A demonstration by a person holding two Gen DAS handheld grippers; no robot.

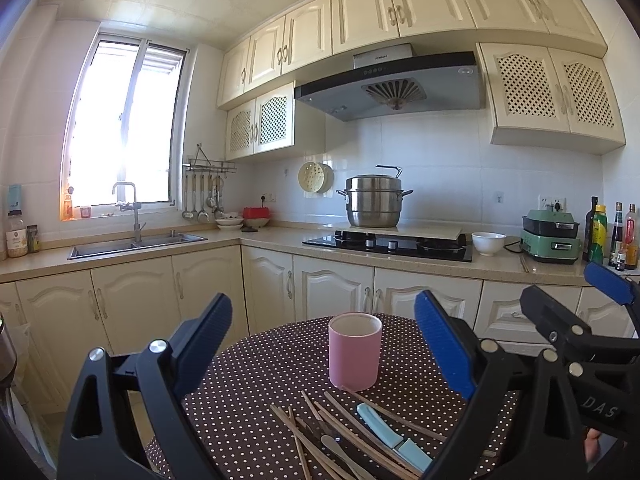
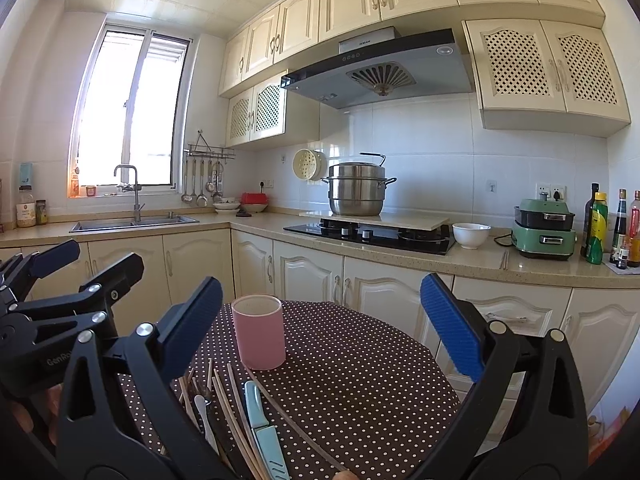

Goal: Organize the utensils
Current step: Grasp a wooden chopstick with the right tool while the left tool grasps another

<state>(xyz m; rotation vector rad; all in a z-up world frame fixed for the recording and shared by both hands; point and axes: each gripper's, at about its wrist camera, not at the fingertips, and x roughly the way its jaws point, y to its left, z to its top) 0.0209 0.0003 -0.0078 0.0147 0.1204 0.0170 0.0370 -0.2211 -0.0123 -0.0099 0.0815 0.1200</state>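
We are holding both tools above a round table covered in a brown cloth with white polka dots (image 1: 256, 392), and both are standing spread wide with nothing between their blue ribbed pads. Our left gripper (image 1: 324, 344) is hovering with its fingers framing an upright pink cylindrical cup (image 1: 355, 352), though neither pad is touching it. Our right gripper (image 2: 320, 328) is hanging just to the right of it, and in its own view that same cup is standing toward its left finger, again untouched.

The cup is sitting near the middle of the cloth, and its inside is looking empty from what we are seeing of the rim. In front of it, nearer to us, a loose heap of utensils is lying flat on the cloth: several thin wooden chopsticks (image 1: 344, 420) crossing one another, a small knife with a pale blue handle and sheath (image 2: 262, 424), and a slim pale utensil handle (image 2: 203, 416) whose kind we cannot tell. One chopstick tip is reaching right up to the cup's base. The knife is lying among the sticks, partly over them.
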